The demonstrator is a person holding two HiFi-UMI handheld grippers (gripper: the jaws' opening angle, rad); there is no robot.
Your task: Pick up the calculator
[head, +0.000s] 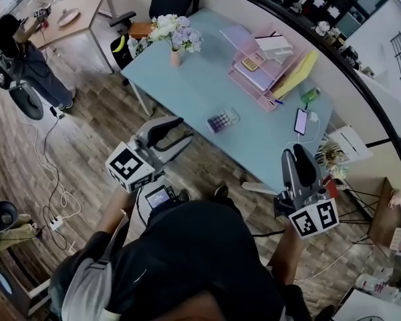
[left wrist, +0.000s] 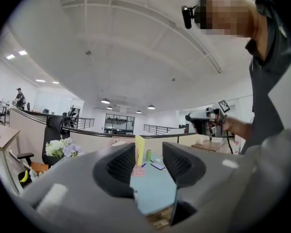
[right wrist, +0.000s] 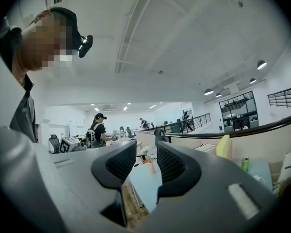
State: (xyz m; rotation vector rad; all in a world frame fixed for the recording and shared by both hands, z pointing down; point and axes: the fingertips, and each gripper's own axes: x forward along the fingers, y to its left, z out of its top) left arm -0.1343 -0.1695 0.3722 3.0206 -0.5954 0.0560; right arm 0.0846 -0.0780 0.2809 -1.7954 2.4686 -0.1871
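- The calculator (head: 222,120) lies flat on the pale blue bench (head: 187,85), close to its near edge, with bare top all round it.
- It is small and rectangular. Most of its face is a grid of purplish keys, and a paler strip sits at the end nearer the phone (head: 301,120).
- It sits between the flowers (head: 175,33) at the far left of the bench and the phone at the right. The pink trays (head: 260,69) stand behind it, well apart.
- My left gripper (head: 184,130) is held off the bench's near edge, over the wood floor, pointing toward the calculator but not touching it.
- In the left gripper view its jaws (left wrist: 150,161) stand apart with nothing between them. Only the bench top and a yellow folder (left wrist: 139,149) show through the gap.
- My right gripper (head: 299,158) is up beside the bench's right corner, near the phone and clear of the calculator.
- In the right gripper view its jaws (right wrist: 145,161) are apart too, with a moderate gap, and they hold nothing.
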